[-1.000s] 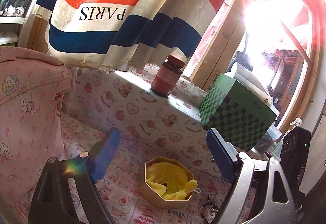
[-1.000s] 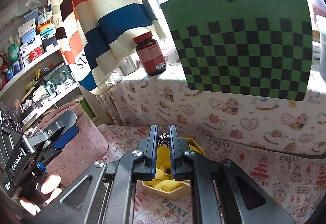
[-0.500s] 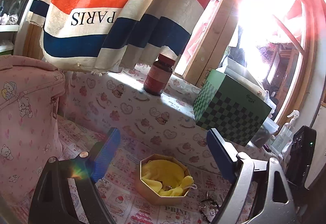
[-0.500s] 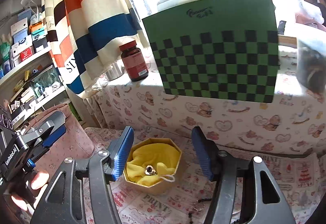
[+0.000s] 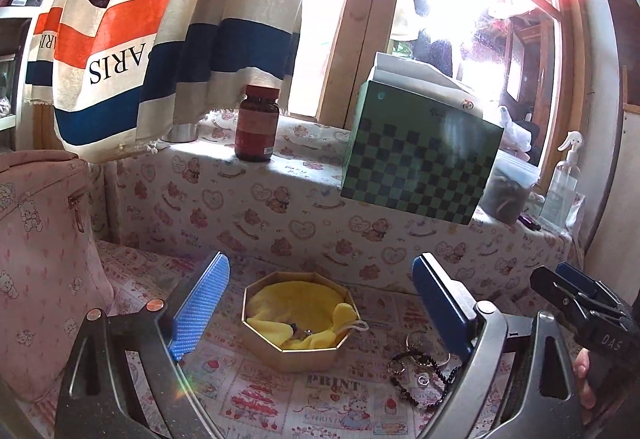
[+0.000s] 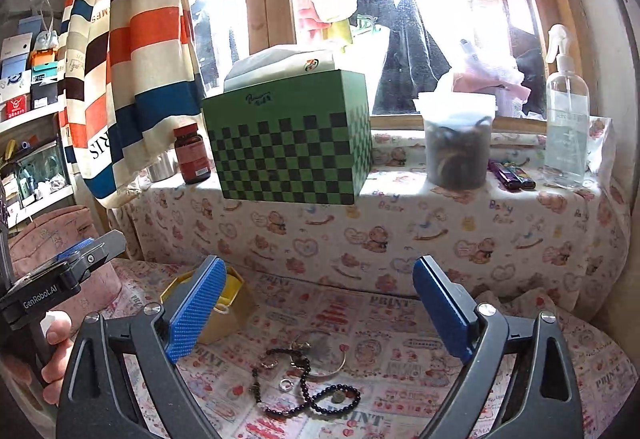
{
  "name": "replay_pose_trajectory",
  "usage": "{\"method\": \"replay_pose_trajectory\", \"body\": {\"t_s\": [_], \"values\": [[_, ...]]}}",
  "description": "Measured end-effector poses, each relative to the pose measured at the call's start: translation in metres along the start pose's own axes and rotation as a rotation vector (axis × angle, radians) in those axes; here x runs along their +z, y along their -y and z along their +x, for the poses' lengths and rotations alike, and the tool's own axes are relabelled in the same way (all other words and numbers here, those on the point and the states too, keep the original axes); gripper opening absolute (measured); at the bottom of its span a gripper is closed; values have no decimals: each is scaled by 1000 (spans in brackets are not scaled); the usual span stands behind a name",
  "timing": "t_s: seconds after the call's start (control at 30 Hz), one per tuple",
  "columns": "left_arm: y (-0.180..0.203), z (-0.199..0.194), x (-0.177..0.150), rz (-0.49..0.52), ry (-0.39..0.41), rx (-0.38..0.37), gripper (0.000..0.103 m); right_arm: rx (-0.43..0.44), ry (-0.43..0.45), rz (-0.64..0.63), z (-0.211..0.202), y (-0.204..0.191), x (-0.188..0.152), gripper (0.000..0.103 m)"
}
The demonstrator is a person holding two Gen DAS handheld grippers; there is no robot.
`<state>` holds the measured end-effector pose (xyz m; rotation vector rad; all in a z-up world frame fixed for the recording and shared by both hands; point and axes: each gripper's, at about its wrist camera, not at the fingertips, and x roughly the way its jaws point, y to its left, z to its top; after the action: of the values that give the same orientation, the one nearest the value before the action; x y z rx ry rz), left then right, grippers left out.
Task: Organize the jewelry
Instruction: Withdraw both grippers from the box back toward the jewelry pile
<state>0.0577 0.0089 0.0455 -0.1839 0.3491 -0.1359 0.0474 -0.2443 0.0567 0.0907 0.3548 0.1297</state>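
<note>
Left and right wrist views of a desk covered in a printed cartoon cloth. A gold octagonal box, lined with a crumpled yellow cloth, holds a small metallic piece near its front edge; what kind of piece it is cannot be told. Right of the box, loose jewelry lies directly on the cloth: a black bead strand looped around a small round pendant, a thin silver bangle, a small silver ring and a few tangled metal pieces at the far side of the heap. The left gripper hangs with its blue-padded fingers spread wide and empty; the box lies between them, closer to the left finger, and the jewelry heap sits just inside the right finger. The right gripper is likewise spread wide and empty, with the heap on the desk between its fingers, nearer the camera than the fingertips, and the box partly hidden behind the left finger. On the raised ledge behind stand a green checkered box, a brown bottle and a clear spray bottle; a striped curtain hangs at left.
</note>
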Motion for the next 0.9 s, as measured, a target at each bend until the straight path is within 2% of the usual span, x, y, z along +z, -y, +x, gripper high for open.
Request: {"method": "replay_pose_trajectory", "body": {"t_s": [0.1,0.2,0.4,0.57,0.67,0.73,0.8,0.9], "values": [[9,2,-5,48,0,33,94,-15,13,24,2,9,-8,103],[16,4,-11,80,1,62,97,-21,-23,49,8,19,-15,103],[27,9,-18,131,-30,50,97,-95,-17,61,4,35,-20,103],[34,9,-23,175,-15,81,97,-103,-43,117,6,48,-20,103],[31,7,-22,154,-8,76,97,-97,-85,109,13,47,-23,103],[26,4,-19,124,0,67,97,-65,-124,76,18,39,-26,103],[21,1,-16,103,18,92,97,-32,-176,-5,26,23,-32,103],[14,0,-12,72,29,107,97,-69,-211,-176,35,-12,-48,103]]}}
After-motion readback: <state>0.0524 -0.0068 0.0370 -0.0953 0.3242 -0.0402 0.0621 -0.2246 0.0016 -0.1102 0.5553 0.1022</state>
